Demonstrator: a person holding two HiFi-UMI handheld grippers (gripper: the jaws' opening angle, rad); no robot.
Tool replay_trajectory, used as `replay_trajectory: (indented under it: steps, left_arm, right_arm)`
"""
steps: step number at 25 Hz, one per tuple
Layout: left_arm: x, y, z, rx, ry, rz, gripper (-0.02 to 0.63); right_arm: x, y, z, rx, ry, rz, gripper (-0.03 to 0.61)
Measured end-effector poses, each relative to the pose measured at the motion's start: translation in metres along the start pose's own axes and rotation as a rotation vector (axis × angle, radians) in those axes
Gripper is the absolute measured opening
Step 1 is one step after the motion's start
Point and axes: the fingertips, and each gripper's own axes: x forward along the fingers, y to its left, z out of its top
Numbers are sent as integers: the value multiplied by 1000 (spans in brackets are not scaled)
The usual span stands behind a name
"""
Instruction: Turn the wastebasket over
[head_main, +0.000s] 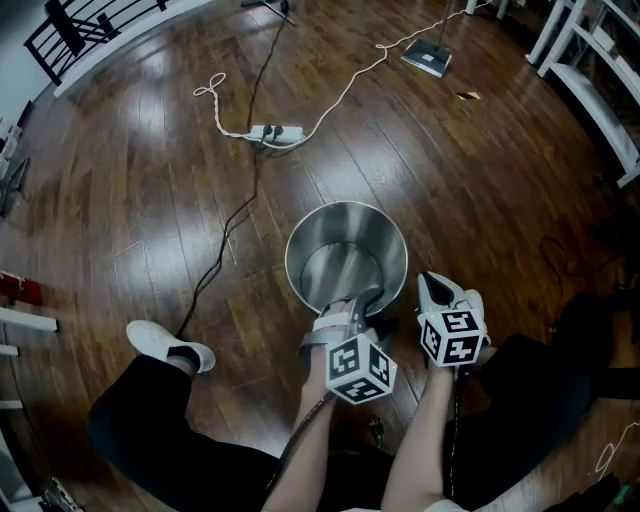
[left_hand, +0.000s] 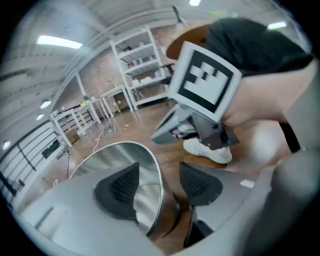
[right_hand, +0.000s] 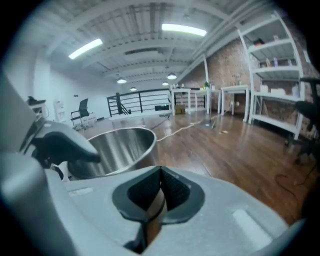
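A shiny steel wastebasket (head_main: 345, 250) stands upright on the wooden floor, with its open mouth facing up. My left gripper (head_main: 362, 298) is at its near rim. In the left gripper view the left gripper (left_hand: 159, 186) is open and straddles the wastebasket's rim (left_hand: 150, 165). One pad (left_hand: 117, 187) is inside the wall, the other outside, and neither presses on the metal. My right gripper (head_main: 432, 285) hovers just right of the basket, apart from it. In the right gripper view the right gripper (right_hand: 160, 192) is shut and empty, with the wastebasket (right_hand: 115, 147) to its left.
A power strip (head_main: 275, 132) with trailing cables lies beyond the basket. A white shoe (head_main: 165, 343) and dark trouser legs flank the near side. White shelving (head_main: 600, 80) stands at the far right, a flat grey device (head_main: 427, 58) at the back, and a black railing (head_main: 80, 25) at the far left.
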Motion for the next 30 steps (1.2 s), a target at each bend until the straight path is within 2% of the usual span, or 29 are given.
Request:
replay_trajectory:
  steps: [1,2,5,6,7,9,13,17,21,26,30]
  left_arm:
    - [-15,8,5,-84,-60,41,296]
    - [-33,16,8,-153,-110,93,295]
    - [-95,29,10,-270,-243,253,310]
    - [-117,28,10,-304,-288,295,316]
    - [-139,24,10,-337,-332,331,319]
    - [-181,7,8,-378,-398,385,321]
    - [-256,-53,8,-398,-500,431,328]
    - [-320,-133,-1,-407,-531,429,330]
    - [-397,-211,-4,-413,-617,457,339]
    - [-508,-293,-25,-403,-670,472,341]
    - [-564,-346,-46,-389,-675,471,345]
  right_arm:
    - [-15,10,4,-14,-55,20,-17]
    - [-32,21,9,6,-119,52,-17]
    - [-93,48,24,123,-318,135,-17]
    - [-115,58,28,133,-370,156,-17]
    - [-136,70,31,119,-410,173,-7]
    - [-178,98,27,49,-453,188,56]
    - [-269,140,1,-66,-504,144,189]
    - [-355,175,-44,-91,-539,66,292]
    - [-447,207,-89,-91,-581,-13,371]
    - [-548,283,-130,-130,-607,-66,390]
    - [-604,330,-166,-170,-582,-130,390]
